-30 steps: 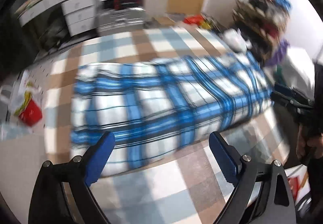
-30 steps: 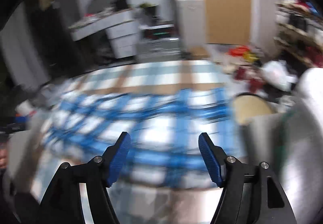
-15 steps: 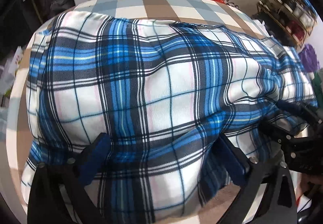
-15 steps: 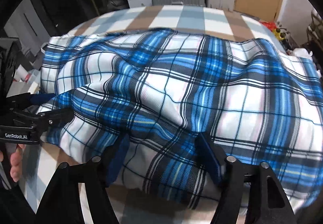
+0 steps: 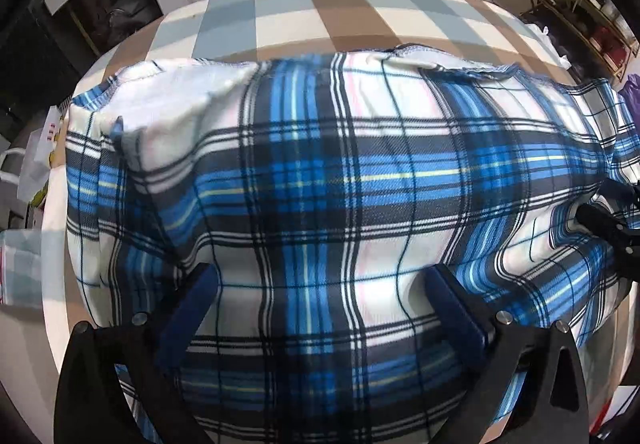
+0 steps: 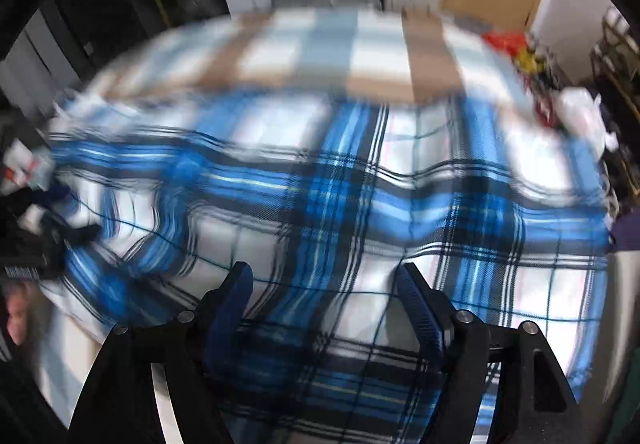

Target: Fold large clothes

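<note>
plaid garment [image 5: 320, 179] on checked bed [image 5: 304, 15], both grippers [image 5: 320, 308] [image 6: 324, 300] wide, unclamped

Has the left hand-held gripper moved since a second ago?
Yes. The left hand-held gripper has come down close over the blue plaid fabric; the checked bedspread beyond now shows far less.

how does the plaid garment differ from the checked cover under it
The plaid garment is bright blue, white and black with thin lines; the checked cover has large plain blocks of brown, pale blue and white. The garment lies rumpled with turned-over edges; the cover lies flat. Both are squared-pattern fabrics.
</note>
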Tool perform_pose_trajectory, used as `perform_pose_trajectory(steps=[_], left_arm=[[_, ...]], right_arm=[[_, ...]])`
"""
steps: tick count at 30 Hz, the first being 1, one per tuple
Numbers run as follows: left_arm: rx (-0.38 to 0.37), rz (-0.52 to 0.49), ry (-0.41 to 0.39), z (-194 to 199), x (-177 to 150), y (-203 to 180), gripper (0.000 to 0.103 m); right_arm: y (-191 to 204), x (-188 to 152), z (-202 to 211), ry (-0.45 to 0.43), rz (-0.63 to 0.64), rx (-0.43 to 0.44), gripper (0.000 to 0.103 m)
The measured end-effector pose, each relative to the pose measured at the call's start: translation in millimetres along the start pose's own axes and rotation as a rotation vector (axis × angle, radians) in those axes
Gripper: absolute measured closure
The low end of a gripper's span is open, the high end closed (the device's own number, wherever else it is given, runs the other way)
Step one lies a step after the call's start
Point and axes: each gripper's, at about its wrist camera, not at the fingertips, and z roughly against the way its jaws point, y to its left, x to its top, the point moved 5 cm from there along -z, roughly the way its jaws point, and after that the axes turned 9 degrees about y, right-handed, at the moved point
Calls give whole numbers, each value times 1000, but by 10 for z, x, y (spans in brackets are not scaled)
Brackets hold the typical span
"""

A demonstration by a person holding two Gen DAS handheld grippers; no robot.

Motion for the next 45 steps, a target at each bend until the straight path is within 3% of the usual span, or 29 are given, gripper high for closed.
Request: perform_pose_trajectory(steps=[7, 9, 12, 14, 17, 19, 22, 25, 29, 36, 40, 43, 45], left_arm=[[64, 55, 41, 67, 143, 260, 3], [22, 81, 16, 218, 123, 291, 3], [-89, 49, -64, 523, -13, 136, 3], [-86, -3, -117, 588, -56, -26, 3], [0, -73, -92, 474, 112, -160, 3], [42, -73, -63, 351, 358, -114, 3], [94, -23, -20, 109, 679, 174, 2], [13, 19, 61, -48, 604, 272, 1], [-20, 22, 76, -38, 460, 292, 1], [-51, 7, 67, 114, -144, 258, 1], [-53, -47, 78, 254, -697, 153, 1], [21, -175, 63, 304, -1095, 27, 1], [9, -178, 66, 364, -1272, 25, 1]], right_arm=[[15, 298, -65, -34, 36, -54, 26], [16, 372, -49, -43, 38, -60, 27], [33, 429, 193, -140, 43, -45, 30], [34, 479, 274, -182, 32, 19, 30], [23, 601, 139, -120, -13, 75, 29], [-23, 686, -71, -38, -50, 70, 30], [-31, 801, -199, 13, -39, 66, 30], [30, 875, -270, 55, 21, 12, 29], [120, 901, -321, 74, 43, -45, 29], [243, 409, -198, 76, 132, -34, 29], [287, -91, -64, 95, 126, 4, 29], [372, -563, 44, 130, 139, 11, 29], [449, -873, 142, 130, 138, 20, 29]])
